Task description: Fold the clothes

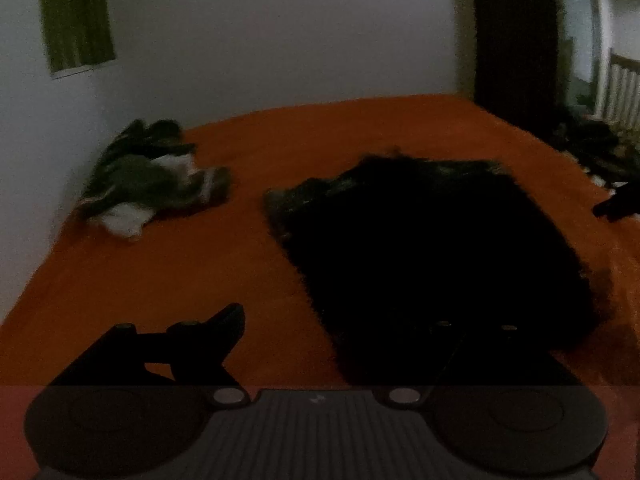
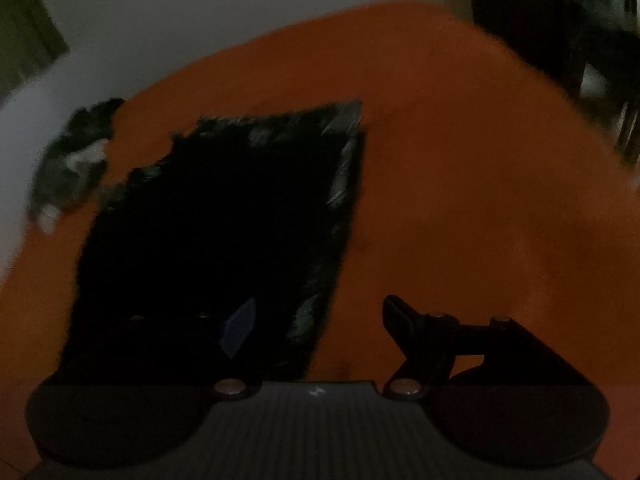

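Orange bed cover [image 1: 168, 280] fills the left wrist view, with a pale wall behind it. A big black garment [image 1: 432, 248] lies flat on the bed, from the middle out toward 4 o'clock. It looks like a neat block with straight sides, so it may be partly folded or spread out for folding — I cannot tell which. At 10 o'clock, by the wall, sits a crumpled green and white pile of clothes [image 1: 148, 184]. The left gripper [image 1: 340, 332] is open and holds nothing; one finger [image 1: 216, 332] shows against the orange, and the other is lost over the black cloth. A bit of something dark pokes in at 3 o'clock [image 1: 620, 200] — it may be the other tool.

In the right wrist view the same garment [image 2: 216, 240] runs from the middle down to 7 o'clock, with a straight edge on its right side. The pile [image 2: 72, 160] is at 9 o'clock. The right gripper [image 2: 316, 320] is open too and holds nothing; its right finger [image 2: 416, 332] is over bare bed [image 2: 480, 200].

To fold well, each gripper should pinch a corner, lift both evenly, and lay edge on edge.

Both pictures are dim and blurry. The black cloth hides its own seams, sleeves and layers.
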A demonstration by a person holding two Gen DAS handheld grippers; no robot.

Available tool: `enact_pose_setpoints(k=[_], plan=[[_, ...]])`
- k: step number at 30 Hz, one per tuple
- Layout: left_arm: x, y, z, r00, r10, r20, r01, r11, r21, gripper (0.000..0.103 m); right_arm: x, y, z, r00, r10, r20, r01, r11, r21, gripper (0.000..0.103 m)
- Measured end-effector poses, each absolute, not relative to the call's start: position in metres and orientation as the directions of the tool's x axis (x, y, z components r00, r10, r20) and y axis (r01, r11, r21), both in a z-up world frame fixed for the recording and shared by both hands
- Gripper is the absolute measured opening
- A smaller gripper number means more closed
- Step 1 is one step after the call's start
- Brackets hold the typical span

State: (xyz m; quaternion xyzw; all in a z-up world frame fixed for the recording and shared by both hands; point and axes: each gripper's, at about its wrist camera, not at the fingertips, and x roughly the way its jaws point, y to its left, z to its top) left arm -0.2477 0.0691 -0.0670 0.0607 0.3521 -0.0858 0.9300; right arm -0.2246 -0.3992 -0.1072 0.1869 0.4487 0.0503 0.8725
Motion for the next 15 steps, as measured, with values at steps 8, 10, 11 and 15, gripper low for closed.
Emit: enact_pose_setpoints(k=[8,10,11,15], plan=[[-0.119,0.095,-0.138,0.528,-0.323,-0.786,0.109,0.943,-0.315,0.070,-0.165,-0.405,-0.164,0.615,0.306,-0.726,0.087,0.889,0.449,0.066],[-0.069,0.094,-0.155,0.504,-0.294,-0.812,0.061,0.950,-0.306,0.058,-0.124,-0.414,-0.167,0.611,0.295,-0.734,0.089,0.897,0.434,0.063],[-0.044,0.093,-0.161,0.500,-0.265,-0.824,0.038,0.958,-0.285,0.057,-0.103,-0.418,-0.167,0.612,0.281,-0.739,0.092,0.903,0.419,0.061],[0.056,0.093,-0.163,0.470,-0.190,-0.862,-0.018,0.974,-0.225,0.069,-0.011,-0.448,-0.160,0.632,0.154,-0.760,0.127,0.946,0.298,0.058]])
